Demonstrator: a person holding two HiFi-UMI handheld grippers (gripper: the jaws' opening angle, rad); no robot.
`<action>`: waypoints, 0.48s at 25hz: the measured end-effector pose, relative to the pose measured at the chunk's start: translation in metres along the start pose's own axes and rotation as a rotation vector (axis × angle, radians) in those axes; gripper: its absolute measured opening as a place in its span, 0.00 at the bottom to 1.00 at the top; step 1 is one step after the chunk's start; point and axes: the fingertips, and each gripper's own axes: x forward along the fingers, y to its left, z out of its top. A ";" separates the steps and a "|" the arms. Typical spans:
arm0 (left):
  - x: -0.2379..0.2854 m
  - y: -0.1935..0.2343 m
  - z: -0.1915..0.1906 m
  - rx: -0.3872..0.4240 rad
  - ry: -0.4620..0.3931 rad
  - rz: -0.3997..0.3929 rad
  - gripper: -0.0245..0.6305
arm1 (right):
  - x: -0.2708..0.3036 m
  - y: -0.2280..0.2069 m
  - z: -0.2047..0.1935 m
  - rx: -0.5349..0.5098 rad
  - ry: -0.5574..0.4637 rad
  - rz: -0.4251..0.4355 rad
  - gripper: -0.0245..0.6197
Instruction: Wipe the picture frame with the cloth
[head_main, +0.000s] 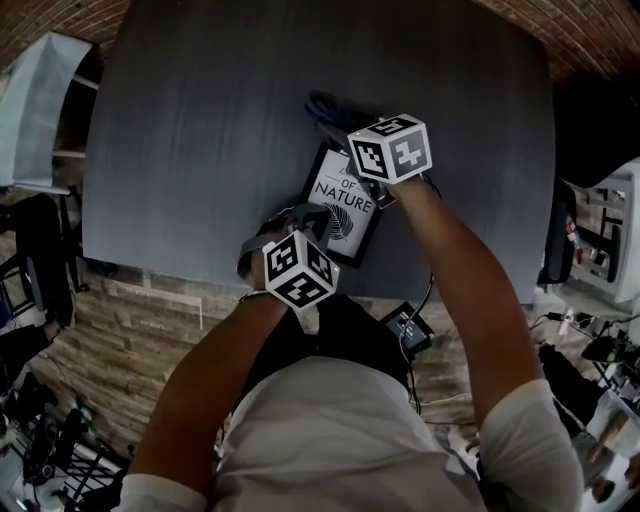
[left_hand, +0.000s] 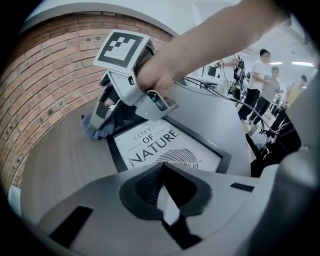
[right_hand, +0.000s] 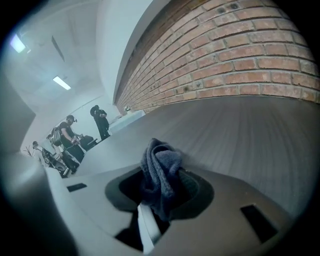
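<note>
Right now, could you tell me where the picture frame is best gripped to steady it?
Probably pinch the picture frame by its thin black border at the near side, coming in low from the table edge: it lies flat, face up, and the cloth occupies the far end.

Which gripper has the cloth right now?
The right gripper: its jaws clamp the bunched dark cloth. The left gripper, by the picture frame, has its jaws closed together, no cloth.
</note>
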 end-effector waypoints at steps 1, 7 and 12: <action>0.000 0.000 0.000 -0.002 -0.001 0.005 0.06 | -0.003 -0.002 -0.002 0.001 0.005 -0.005 0.23; -0.002 0.000 -0.001 -0.018 -0.007 0.033 0.06 | -0.021 -0.013 -0.014 0.015 0.018 -0.025 0.23; -0.001 0.000 0.000 -0.015 -0.003 0.050 0.05 | -0.034 -0.019 -0.020 0.017 0.014 -0.045 0.23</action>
